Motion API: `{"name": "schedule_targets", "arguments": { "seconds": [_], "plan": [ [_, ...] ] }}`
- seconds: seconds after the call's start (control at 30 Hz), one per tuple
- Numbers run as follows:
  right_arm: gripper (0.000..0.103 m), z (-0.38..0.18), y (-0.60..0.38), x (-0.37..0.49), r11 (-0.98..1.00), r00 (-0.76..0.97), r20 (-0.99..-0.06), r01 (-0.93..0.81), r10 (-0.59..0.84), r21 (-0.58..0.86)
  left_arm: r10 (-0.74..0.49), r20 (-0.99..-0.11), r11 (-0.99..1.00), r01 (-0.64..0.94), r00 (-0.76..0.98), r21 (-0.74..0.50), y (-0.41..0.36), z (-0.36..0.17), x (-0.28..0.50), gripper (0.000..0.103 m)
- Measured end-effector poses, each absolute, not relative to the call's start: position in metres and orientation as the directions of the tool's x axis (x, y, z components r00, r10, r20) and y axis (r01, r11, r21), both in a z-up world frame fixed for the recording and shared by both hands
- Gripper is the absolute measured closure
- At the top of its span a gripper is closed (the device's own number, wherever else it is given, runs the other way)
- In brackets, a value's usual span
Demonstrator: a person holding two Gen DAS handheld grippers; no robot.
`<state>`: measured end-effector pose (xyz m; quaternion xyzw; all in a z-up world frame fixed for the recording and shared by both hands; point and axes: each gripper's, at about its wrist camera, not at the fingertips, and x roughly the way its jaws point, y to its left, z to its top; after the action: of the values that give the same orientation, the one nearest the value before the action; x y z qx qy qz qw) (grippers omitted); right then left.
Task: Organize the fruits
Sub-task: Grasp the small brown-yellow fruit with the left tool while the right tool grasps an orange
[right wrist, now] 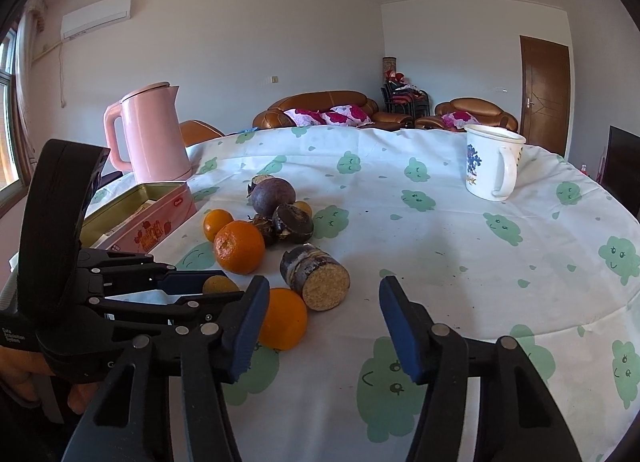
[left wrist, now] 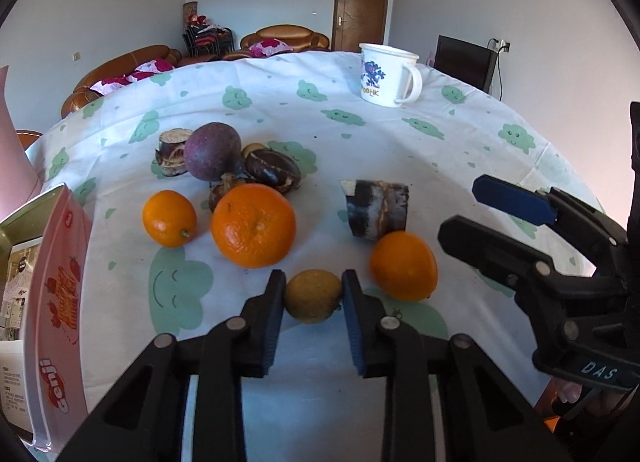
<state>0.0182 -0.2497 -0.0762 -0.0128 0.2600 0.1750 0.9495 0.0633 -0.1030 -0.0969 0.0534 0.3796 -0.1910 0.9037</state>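
My left gripper (left wrist: 314,296) is shut on a small yellow-brown fruit (left wrist: 312,296), just above the cloth. An orange (left wrist: 403,266) lies right of it, a big orange (left wrist: 253,225) and a small orange (left wrist: 169,218) beyond. A purple passion fruit (left wrist: 212,156), chestnuts (left wrist: 273,170) and a cut sugarcane piece (left wrist: 376,207) lie further back. My right gripper (right wrist: 320,326) is open and empty, with the near orange (right wrist: 286,318) by its left finger. It also shows in the left wrist view (left wrist: 476,209).
An open pink tin (left wrist: 56,302) stands at the left edge, a pink kettle (right wrist: 154,137) behind it. A white mug (left wrist: 386,73) stands at the far right of the table (right wrist: 480,262). A second sugarcane piece (left wrist: 172,149) lies behind the passion fruit.
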Motion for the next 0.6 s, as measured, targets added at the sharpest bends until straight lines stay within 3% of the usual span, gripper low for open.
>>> {"name": "schedule_targets", "arguments": {
  "seconds": [0.2,0.57,0.6],
  "plan": [
    [0.045,-0.079,-0.226,0.022,0.925,0.774,-0.537,-0.378,0.336,0.033,-0.279,-0.667,0.943,0.329,0.691,-0.054,-0.074,-0.091,0.06,0.073],
    [0.056,-0.098,-0.208,0.037,0.924,0.694,-0.667,-0.381,0.271,-0.021,-0.296,-0.632,0.946,0.311,0.716,-0.091,-0.059,-0.088,0.058,0.073],
    [0.061,-0.099,-0.207,0.039,0.923,0.689,-0.672,-0.383,0.271,-0.021,-0.293,-0.631,0.946,0.313,0.718,-0.084,-0.06,-0.088,0.058,0.073]
  ]
}}
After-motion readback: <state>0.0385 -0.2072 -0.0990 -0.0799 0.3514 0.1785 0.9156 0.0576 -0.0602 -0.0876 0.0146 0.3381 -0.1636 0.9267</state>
